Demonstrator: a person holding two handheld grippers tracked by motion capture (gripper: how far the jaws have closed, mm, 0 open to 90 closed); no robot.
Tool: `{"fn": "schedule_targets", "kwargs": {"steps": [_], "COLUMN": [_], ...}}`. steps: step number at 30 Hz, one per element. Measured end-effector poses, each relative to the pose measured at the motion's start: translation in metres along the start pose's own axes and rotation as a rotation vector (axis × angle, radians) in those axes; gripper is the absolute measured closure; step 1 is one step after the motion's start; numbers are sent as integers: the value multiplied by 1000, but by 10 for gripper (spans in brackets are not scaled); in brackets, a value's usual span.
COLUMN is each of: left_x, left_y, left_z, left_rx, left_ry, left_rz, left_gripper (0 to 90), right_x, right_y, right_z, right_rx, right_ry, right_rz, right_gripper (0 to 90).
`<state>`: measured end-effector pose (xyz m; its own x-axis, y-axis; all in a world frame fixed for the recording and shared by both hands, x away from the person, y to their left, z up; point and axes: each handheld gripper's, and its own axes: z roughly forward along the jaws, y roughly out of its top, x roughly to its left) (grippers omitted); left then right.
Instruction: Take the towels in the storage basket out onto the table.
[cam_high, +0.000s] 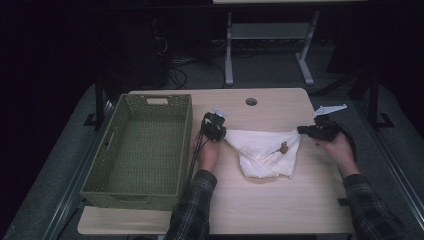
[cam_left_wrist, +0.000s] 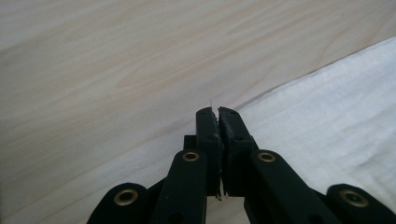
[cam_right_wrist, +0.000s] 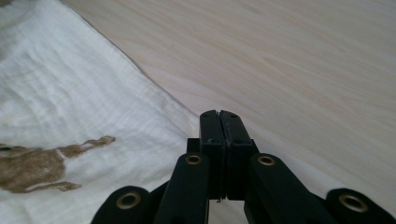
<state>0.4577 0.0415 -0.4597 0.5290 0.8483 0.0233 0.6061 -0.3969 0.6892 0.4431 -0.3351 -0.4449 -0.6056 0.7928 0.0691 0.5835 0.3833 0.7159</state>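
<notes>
White cloth (cam_high: 262, 150) hangs stretched over the table (cam_high: 280, 205), each corner pinched by one claw, left (cam_high: 221, 134) and right (cam_high: 301, 130).

Dim high view (dark surroundings); gripper views bright, slightly soft

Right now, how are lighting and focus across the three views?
High view: dim, dark surroundings, table lit, cloth bright. Left gripper view: evenly lit, wood grain soft, left gripper sharp. Right gripper view: brown print slightly blurred.

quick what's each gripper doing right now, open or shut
Left gripper: shut on a corner of the white cloth.
Right gripper: shut on the cloth's opposite corner.
</notes>
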Motion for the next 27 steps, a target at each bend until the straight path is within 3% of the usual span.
{"fn": "schedule_targets", "kwargs": {"steps": [3,5,8,13,16,17,20,21,27], "left_x": [-1,-1,-5,-16,-22,-28,-36,-43,-63], "left_y": [-3,-3,-2,0,0,-1,-4,-7,-15], "left_z": [6,4,-3,-21,-31,-38,-46,-53,-72], "left_rx": [23,25,25,-3,-8,-17,-18,-16,-36], "left_ry": [-4,-13,-28,-67,-96,-125,-136,-152,-264], "left_rz": [11,10,14,37,67,93,128,156,201], "left_gripper": [850,780,674,573,559,558,548,545,528], "right_x": [2,2,0,5,10,16,23,30,53], "right_y": [-4,-6,-4,-2,-3,-6,-9,-11,-20], "right_z": [13,15,9,-8,-13,-18,-22,-25,-30], "right_rx": [39,38,1,-31,-34,-38,-38,-34,-7], "right_ry": [3,1,9,28,35,54,75,90,142], "right_rz": [-7,9,27,29,19,12,8,1,-19], "right_gripper": [879,845,738,720,720,720,720,720,719]}}
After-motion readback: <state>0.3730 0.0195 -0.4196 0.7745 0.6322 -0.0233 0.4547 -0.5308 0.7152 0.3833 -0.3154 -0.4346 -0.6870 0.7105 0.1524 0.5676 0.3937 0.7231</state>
